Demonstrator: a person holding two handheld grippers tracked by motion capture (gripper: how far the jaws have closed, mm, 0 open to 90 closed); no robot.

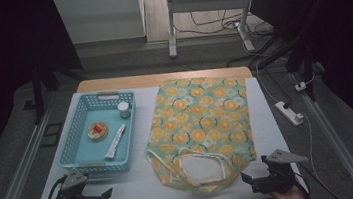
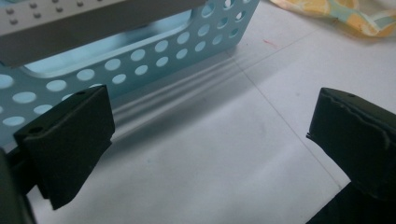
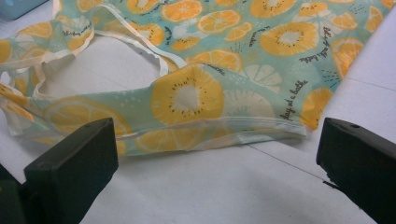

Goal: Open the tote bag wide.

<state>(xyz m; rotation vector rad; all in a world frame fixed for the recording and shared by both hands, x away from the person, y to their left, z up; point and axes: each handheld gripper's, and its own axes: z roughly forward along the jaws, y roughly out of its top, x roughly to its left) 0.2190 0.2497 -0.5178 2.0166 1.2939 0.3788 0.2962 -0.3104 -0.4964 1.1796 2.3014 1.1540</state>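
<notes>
A fabric bag (image 1: 200, 127) printed with orange slices lies flat on the white table (image 1: 139, 189), its pale handles looped toward the near edge. My right gripper (image 1: 268, 170) stands open at the table's front right, just short of the bag's near hem; in the right gripper view the bag (image 3: 187, 93) lies beyond my open right gripper (image 3: 215, 163), untouched. My left gripper (image 1: 87, 191) is open at the front left, close to the near wall of a blue perforated basket (image 1: 70, 152). In the left gripper view the basket (image 2: 140, 51) is just ahead of my open left gripper (image 2: 210, 140), and nothing is between the jaws.
Inside the basket lie a small white-capped jar (image 1: 124, 109), a round flat item (image 1: 97, 131) and a white tube (image 1: 116, 141). A power strip (image 1: 289, 113) with cables lies on the floor at the right. A desk frame (image 1: 171, 29) stands behind the table.
</notes>
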